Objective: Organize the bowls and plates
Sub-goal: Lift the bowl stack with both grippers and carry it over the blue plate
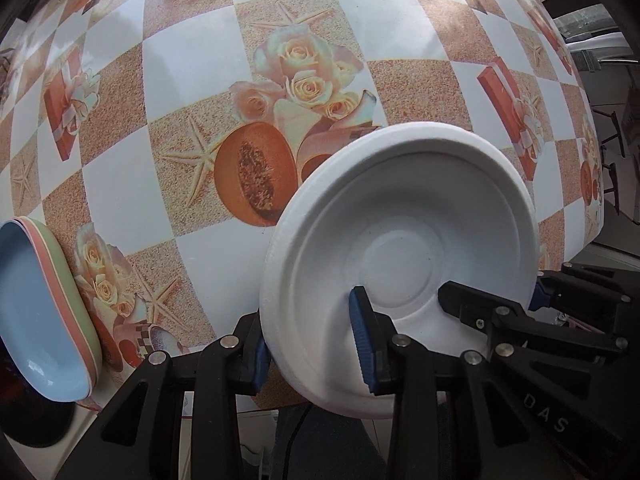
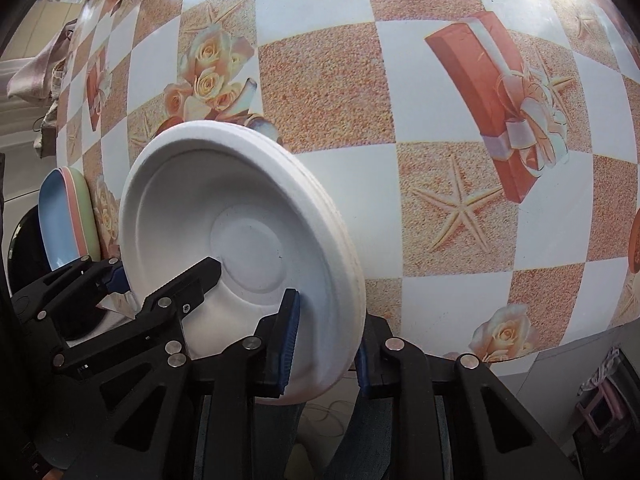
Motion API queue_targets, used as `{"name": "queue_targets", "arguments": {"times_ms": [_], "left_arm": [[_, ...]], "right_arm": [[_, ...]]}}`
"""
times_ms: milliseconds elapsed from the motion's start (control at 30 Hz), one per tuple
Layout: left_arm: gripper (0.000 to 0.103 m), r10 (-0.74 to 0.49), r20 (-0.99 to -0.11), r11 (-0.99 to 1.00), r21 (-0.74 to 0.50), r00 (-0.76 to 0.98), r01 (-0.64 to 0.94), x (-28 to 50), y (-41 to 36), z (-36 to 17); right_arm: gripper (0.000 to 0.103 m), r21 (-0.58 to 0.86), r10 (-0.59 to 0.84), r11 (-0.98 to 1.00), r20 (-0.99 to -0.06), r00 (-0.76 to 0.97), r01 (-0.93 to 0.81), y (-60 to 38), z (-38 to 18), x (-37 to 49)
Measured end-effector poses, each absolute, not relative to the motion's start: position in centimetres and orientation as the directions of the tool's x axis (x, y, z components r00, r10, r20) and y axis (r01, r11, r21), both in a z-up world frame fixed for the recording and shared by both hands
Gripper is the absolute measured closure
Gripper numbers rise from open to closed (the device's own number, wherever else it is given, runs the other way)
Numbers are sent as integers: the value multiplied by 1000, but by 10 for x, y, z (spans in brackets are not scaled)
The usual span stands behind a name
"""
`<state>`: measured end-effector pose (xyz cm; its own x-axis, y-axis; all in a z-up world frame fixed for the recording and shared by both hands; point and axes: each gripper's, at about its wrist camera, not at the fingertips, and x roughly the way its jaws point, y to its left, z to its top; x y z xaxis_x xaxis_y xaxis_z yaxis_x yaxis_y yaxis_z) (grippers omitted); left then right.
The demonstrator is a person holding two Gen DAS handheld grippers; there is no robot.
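We see the patterned tablecloth [image 1: 192,76] running under everything, its near edge just below our grips. Over that edge we hold a stack of white disposable plates [image 1: 404,240], tilted. The left gripper [image 1: 316,344] pinches its rim on one side, the right gripper [image 2: 324,344] pinches the opposite rim. If either hand pulls apart or twists, we judge the soft rims could buckle or the stack fan out. Pastel plates [image 1: 44,316] sit well apart at the left.
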<state>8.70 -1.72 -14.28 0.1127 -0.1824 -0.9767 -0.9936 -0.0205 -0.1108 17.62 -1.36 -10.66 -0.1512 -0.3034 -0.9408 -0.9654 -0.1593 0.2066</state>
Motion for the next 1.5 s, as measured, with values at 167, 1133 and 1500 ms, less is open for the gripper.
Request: {"name": "queue_targets", "arguments": {"times_ms": [167, 1133, 1500], "left_arm": [[66, -170, -977, -51, -124, 131, -991, 74, -31, -141], [66, -1, -996, -64, -94, 94, -994, -17, -20, -50], [66, 59, -996, -144, -80, 72, -986, -79, -42, -28]], "right_arm": [[76, 186, -307, -203, -944, -118, -961, -34, -101, 150], [76, 170, -194, -302, -974, -115, -938, -5, -3, 29], [76, 164, -150, -393, -982, -113, -905, -1, 16, -47]]}}
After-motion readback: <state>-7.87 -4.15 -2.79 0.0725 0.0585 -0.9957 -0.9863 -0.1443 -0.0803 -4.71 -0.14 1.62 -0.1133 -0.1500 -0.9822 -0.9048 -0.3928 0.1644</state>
